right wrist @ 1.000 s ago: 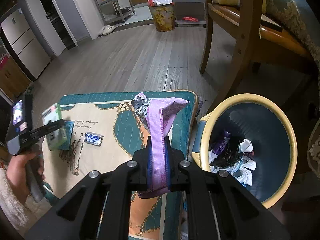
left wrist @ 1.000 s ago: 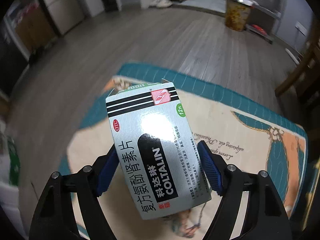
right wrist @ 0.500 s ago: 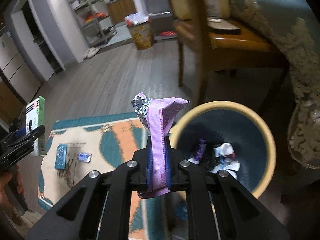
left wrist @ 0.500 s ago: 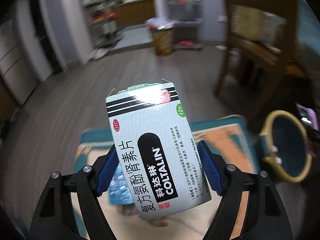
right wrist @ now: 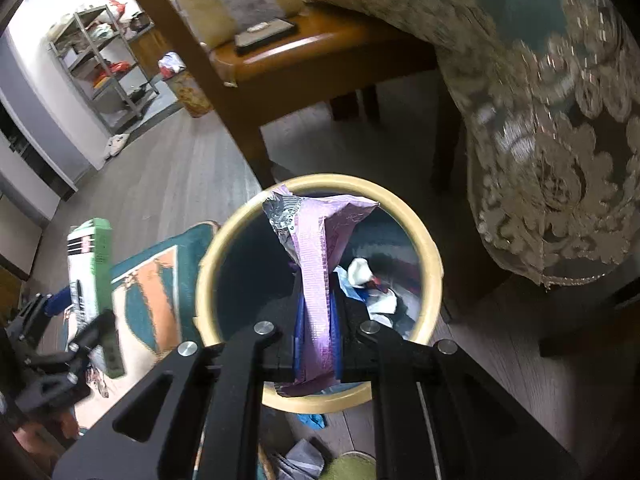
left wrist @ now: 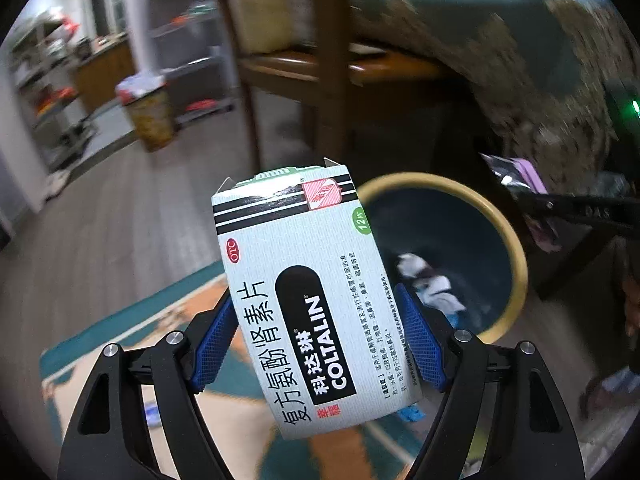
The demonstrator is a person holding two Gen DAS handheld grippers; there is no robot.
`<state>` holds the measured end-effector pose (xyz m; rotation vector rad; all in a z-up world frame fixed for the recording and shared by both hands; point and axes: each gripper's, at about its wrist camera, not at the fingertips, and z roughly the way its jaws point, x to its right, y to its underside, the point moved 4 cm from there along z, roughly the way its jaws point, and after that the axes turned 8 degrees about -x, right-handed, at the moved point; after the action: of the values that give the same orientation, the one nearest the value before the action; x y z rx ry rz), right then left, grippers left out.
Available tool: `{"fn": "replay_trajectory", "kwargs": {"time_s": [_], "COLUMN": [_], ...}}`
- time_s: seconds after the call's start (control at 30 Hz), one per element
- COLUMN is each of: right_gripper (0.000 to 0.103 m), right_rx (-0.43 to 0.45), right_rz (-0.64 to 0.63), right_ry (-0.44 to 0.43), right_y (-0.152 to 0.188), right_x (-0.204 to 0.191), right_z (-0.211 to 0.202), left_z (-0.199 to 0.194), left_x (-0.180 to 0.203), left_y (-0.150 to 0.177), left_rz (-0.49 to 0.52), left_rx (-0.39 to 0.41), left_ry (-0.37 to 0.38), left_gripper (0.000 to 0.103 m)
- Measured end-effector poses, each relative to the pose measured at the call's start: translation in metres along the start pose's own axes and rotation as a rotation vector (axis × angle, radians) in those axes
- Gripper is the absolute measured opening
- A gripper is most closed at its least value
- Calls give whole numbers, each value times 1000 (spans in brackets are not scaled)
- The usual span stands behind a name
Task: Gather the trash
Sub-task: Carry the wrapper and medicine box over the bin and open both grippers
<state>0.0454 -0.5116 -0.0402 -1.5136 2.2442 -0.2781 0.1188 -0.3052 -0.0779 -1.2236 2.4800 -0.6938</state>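
The right gripper [right wrist: 316,332] hangs directly over the round, yellow-rimmed waste bin [right wrist: 434,256] at the centre of the right wrist frame, its fingers clamped tight on a purple foil wrapper [right wrist: 318,280] that stands upright above the bin's dark mouth. Crumpled white paper [right wrist: 360,272] and other scraps lie at the bottom of the bin. A wooden chair leg [right wrist: 240,132] rises just behind the rim at upper left, and an embroidered tablecloth [right wrist: 552,168] drapes down close on the right, leaving only a narrow strip of floor either side of the bin.

In the left wrist frame, the left gripper [left wrist: 316,340] holds a white Coltalin medicine box [left wrist: 304,300] upright, blue fingers [left wrist: 420,340] pressed against both of its long sides. The box sits in front of the bin's left edge, with the bin's rim [left wrist: 516,264] showing to its right. A teal and orange floor mat [left wrist: 120,340] lies below at lower left, its edge just beside the bin.

Grey wood-plank flooring [left wrist: 100,220] stretches open toward the upper left, where a second, patterned bin [left wrist: 150,120] stands near metal shelving [right wrist: 104,76].
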Motion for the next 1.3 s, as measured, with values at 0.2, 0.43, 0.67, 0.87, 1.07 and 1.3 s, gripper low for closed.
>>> {"fn": "replay_trajectory", "kwargs": {"time_s": [0.2, 0.43, 0.67, 0.87, 1.07, 1.3], "right_gripper": [10, 10, 29, 35, 35, 46], "right_rx": [-70, -105, -85, -74, -72, -40], "right_rz": [16, 18, 46, 51, 44, -1], "right_ry": [3, 9, 11, 6, 15, 21], "right_y": [1, 4, 3, 3, 1, -3], "right_x": [10, 9, 8, 6, 1, -21], "right_z": [25, 39, 40, 38, 35, 20], "left_z": [37, 62, 59, 55, 39, 13], "left_x": [35, 53, 51, 46, 35, 12], "left_y": [-4, -8, -9, -12, -11, 1], "left_rz": [65, 104, 114, 98, 87, 76], "left_rx": [-27, -32, 17, 24, 43, 49], "left_ry": [76, 106, 102, 102, 93, 53], "left_gripper": [78, 78, 91, 91, 91, 92]}}
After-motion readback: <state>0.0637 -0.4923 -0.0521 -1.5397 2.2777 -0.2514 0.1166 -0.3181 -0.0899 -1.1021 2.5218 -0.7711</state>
